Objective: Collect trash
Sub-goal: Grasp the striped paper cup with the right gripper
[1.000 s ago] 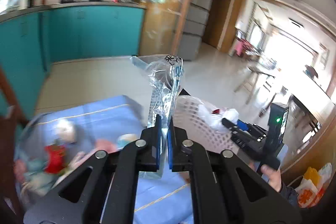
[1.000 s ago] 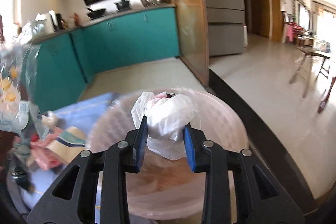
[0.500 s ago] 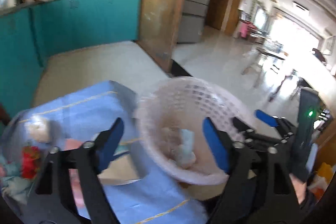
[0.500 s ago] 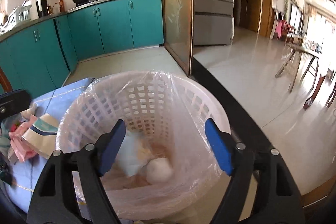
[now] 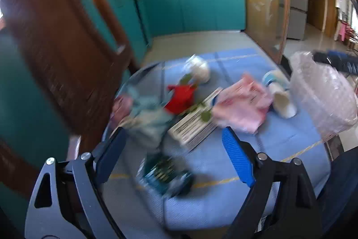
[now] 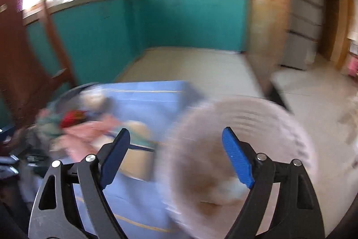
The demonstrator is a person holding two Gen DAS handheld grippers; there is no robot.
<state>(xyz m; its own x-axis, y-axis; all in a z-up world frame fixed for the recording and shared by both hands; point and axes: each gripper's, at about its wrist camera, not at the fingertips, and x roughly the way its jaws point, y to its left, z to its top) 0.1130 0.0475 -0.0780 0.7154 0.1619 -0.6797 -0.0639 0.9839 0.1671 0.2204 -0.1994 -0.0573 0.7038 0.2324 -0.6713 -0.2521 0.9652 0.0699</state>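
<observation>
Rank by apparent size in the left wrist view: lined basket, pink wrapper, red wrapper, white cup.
1. lined basket
2. pink wrapper
3. red wrapper and white cup: look alike, not ranked.
Motion blur smears the edges.

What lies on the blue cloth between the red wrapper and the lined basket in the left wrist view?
Between the red wrapper and the basket lie a pink crumpled sheet and a white cup on its side; this shows in the left wrist view.

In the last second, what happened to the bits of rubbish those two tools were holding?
Both let go over the basket: the left gripper dropped its clear wrapper, the right gripper its white bag. Their fingers have just been opening, nothing between them, and both swung back toward the litter on the blue cloth. The basket stayed put.
</observation>
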